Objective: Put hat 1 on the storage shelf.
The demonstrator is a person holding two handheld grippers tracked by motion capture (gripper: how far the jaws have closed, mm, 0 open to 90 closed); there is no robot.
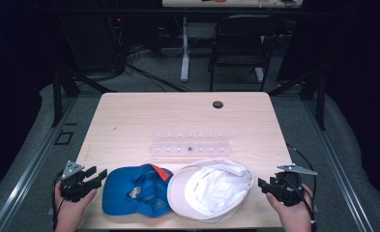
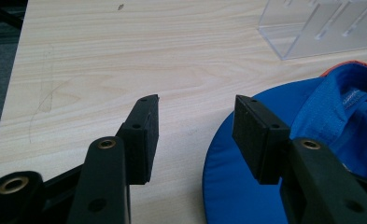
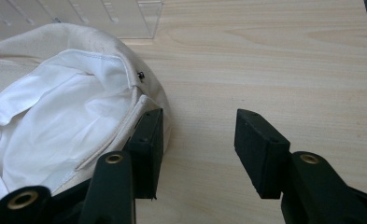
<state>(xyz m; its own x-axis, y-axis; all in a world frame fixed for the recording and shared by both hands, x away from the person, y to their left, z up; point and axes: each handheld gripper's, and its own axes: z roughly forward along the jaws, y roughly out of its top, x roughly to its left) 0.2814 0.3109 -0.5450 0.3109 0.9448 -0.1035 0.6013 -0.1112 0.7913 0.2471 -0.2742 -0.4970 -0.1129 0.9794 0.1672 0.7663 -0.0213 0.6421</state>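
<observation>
I have the left gripper [image 1: 98, 177] wide and empty just left of the blue cap [image 1: 135, 189], the right gripper [image 1: 261, 184] wide and empty just right of the white cap [image 1: 211, 187]. Both caps lie upturned, touching, just before the clear rack [image 1: 190, 144] on the surface [image 1: 144, 113].

The right gripper [image 3: 197, 140] holds its two black jaws wide apart above the light wooden table [image 3: 274, 60], nothing between them. Its left jaw sits at the edge of an upturned white cap [image 3: 59, 112]. A clear acrylic rack [image 3: 78, 16] lies just beyond the cap.
</observation>
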